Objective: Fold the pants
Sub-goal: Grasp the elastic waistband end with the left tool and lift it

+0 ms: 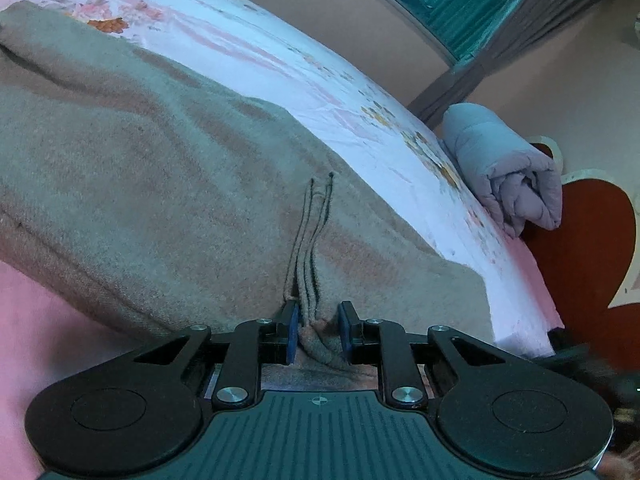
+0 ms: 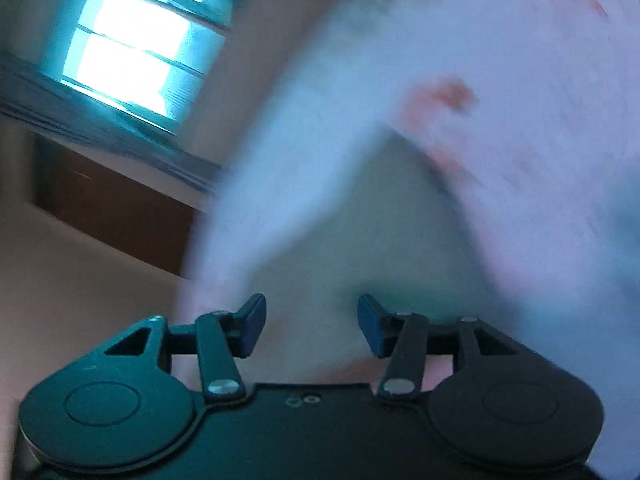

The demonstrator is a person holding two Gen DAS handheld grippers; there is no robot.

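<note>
The left wrist camera sits low and close over the grey pants [image 1: 168, 184], facing along the bed [image 1: 280, 64] toward a far window [image 1: 452, 4]. The right wrist camera, blurred, tilts across the floral sheet [image 2: 500, 80] toward a bright window [image 2: 136, 48]. Both views share bed and wall.

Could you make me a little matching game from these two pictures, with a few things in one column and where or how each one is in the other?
Things:
1. pants
2. rolled quilt
3. left gripper
4. right gripper

States:
A. open, nothing between its fingers
B. closed on a fold of grey fabric
C. spread grey across the bed
D. pale blue, lying at the bed's far end by the red headboard

Pairs: 1-C, 2-D, 3-B, 4-A
</note>
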